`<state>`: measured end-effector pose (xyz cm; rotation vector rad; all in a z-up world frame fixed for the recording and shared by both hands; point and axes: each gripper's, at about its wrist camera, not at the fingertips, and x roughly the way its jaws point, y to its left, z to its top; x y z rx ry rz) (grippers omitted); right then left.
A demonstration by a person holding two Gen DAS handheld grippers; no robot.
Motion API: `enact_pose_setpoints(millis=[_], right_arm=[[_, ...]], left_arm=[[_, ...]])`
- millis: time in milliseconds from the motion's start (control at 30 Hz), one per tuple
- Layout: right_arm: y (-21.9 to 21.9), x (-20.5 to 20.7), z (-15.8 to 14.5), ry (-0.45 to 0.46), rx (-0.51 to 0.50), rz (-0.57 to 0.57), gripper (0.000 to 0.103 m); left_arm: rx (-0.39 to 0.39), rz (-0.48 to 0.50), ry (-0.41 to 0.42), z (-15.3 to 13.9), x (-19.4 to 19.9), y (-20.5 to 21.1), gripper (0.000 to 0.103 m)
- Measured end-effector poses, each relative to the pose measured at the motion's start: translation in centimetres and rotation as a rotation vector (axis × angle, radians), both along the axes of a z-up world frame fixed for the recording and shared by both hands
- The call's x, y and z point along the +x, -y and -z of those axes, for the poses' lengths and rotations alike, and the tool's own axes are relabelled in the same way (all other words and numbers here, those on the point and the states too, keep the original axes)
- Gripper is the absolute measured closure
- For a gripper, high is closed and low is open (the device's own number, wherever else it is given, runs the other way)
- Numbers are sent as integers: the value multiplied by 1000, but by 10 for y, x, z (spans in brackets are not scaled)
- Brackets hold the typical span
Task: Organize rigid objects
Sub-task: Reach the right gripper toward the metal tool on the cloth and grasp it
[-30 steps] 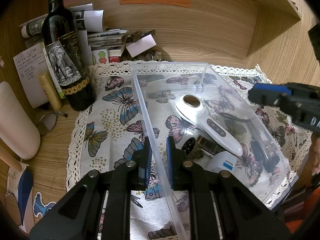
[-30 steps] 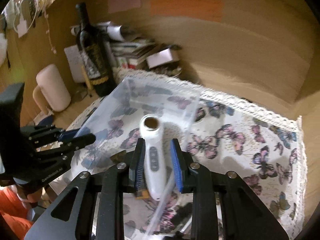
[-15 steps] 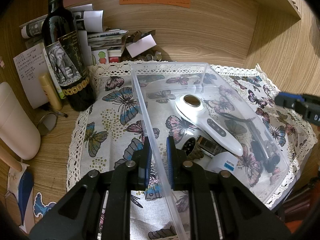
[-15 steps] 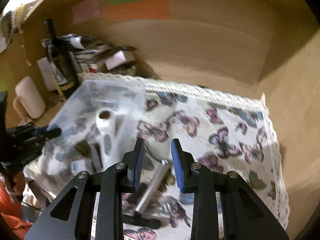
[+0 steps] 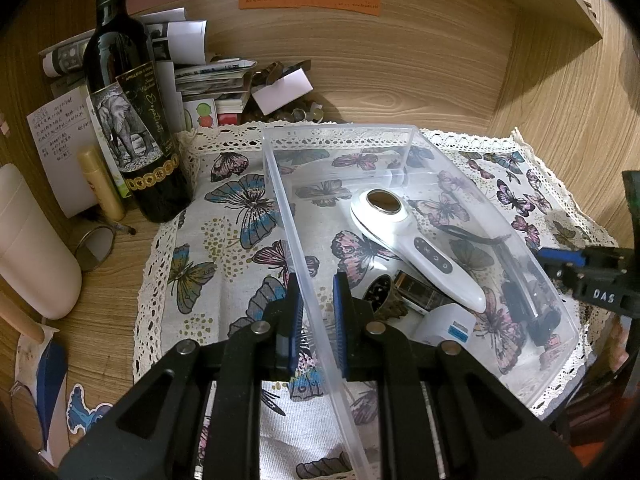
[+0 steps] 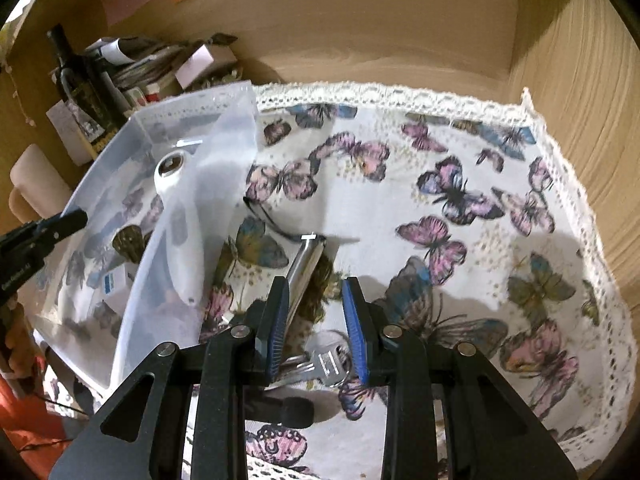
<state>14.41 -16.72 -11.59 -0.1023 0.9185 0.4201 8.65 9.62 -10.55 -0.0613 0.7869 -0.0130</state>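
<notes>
Item: shiny silver metal cylinder (image 6: 306,264) on butterfly-print cloth (image 6: 500,280), just right of clear plastic bin (image 5: 280,184); rigid, likely slippery, so grip mid-barrel; right hand-held gripper (image 6: 316,320) open over it, left hand-held gripper (image 5: 316,320) clamps bin wall.

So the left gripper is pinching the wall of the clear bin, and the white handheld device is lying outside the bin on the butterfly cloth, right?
Not quite. The white handheld device lies inside the clear bin, not outside it on the butterfly cloth; the left wrist view shows it resting on other items there. The rest holds: the left gripper has the bin's wall between its fingers.
</notes>
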Motion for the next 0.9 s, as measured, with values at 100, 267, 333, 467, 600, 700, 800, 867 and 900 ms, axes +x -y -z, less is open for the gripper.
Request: enact_pose_setpoints(millis=[100, 267, 333, 467, 600, 700, 800, 867, 900], right_arm=[[-2, 1, 6, -25, 0, -6, 78], [-6, 3, 9, -42, 7, -18, 78], [-10, 5, 10, -48, 8, -29, 78], [-19, 10, 16, -63, -17, -51, 78], [-18, 16, 22, -73, -15, -48, 78], [-13, 18, 23, -66, -6, -28, 80], [-12, 16, 23, -47, -5, -13, 85], [-10, 16, 21, -27, -7, -3, 89], [-9, 16, 19, -23, -3, 0, 89]], left_arm=[[-1, 0, 0, 0, 0, 0, 90], [1, 0, 0, 0, 0, 0, 90], [1, 1, 1, 0, 0, 0, 90], [1, 1, 0, 0, 0, 1, 90], [-1, 3, -2, 1, 1, 1, 90], [-1, 3, -2, 2, 1, 1, 90], [0, 3, -2, 2, 1, 1, 90], [-1, 3, -2, 2, 1, 1, 90], [-1, 3, -2, 2, 1, 1, 90]])
